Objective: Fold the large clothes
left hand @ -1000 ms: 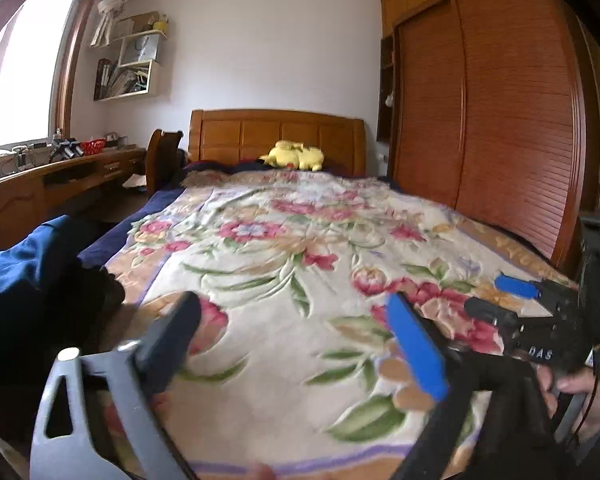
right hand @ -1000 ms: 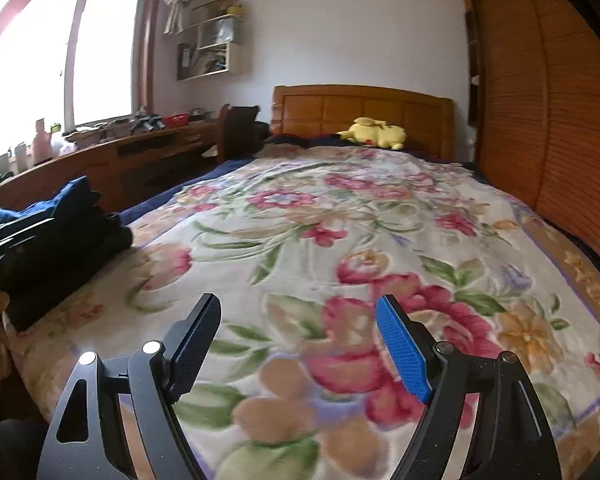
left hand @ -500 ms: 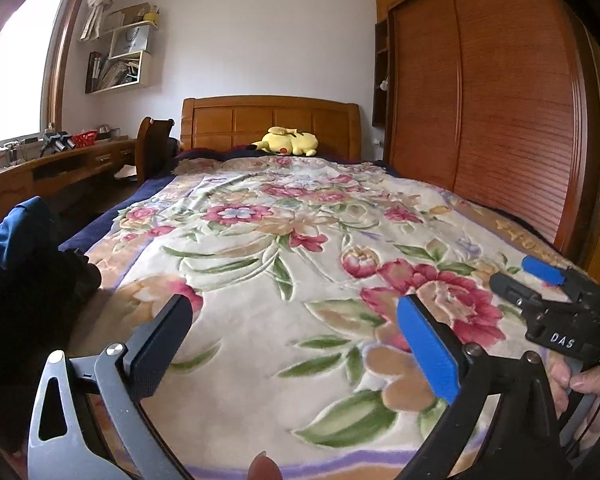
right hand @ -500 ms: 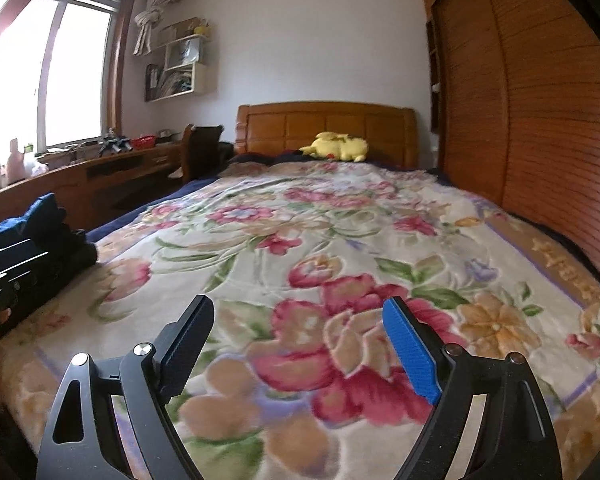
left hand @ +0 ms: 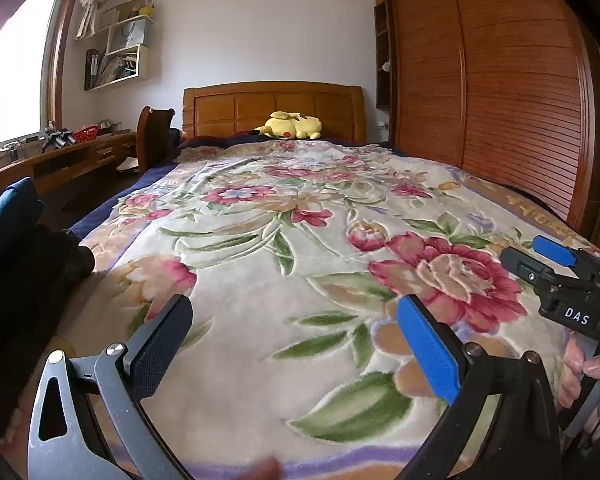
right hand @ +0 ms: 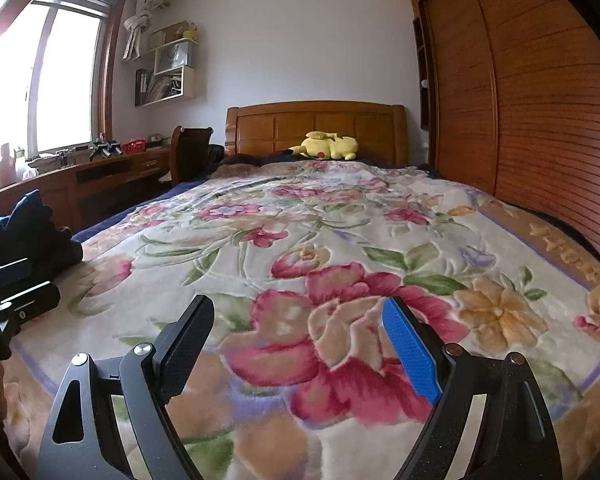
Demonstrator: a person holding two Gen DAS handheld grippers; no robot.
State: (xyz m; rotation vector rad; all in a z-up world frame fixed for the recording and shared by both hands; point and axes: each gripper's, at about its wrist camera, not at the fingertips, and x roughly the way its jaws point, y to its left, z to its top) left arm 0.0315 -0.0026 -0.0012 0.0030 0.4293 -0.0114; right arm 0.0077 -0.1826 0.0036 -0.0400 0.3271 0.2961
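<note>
A pile of dark blue and black clothes [left hand: 16, 248] lies at the left edge of the bed, also in the right wrist view [right hand: 28, 232]. My left gripper [left hand: 296, 344] is open and empty above the foot of the floral blanket [left hand: 284, 216]. My right gripper [right hand: 300, 340] is open and empty over the blanket [right hand: 340, 232], to the right of the left one. It also shows in the left wrist view [left hand: 556, 268], held by a hand. The left gripper's body shows at the left edge of the right wrist view [right hand: 8, 288].
A yellow plush toy [left hand: 292, 126] lies by the wooden headboard [left hand: 272, 108]. A wooden wardrobe [left hand: 492, 80] stands along the bed's right side. A desk [left hand: 60, 160] and a chair [left hand: 152, 136] stand under the window on the left.
Both grippers have tilted up and drawn back a little toward the foot of the bed. Both stay open and empty. The clothes pile has not moved.
</note>
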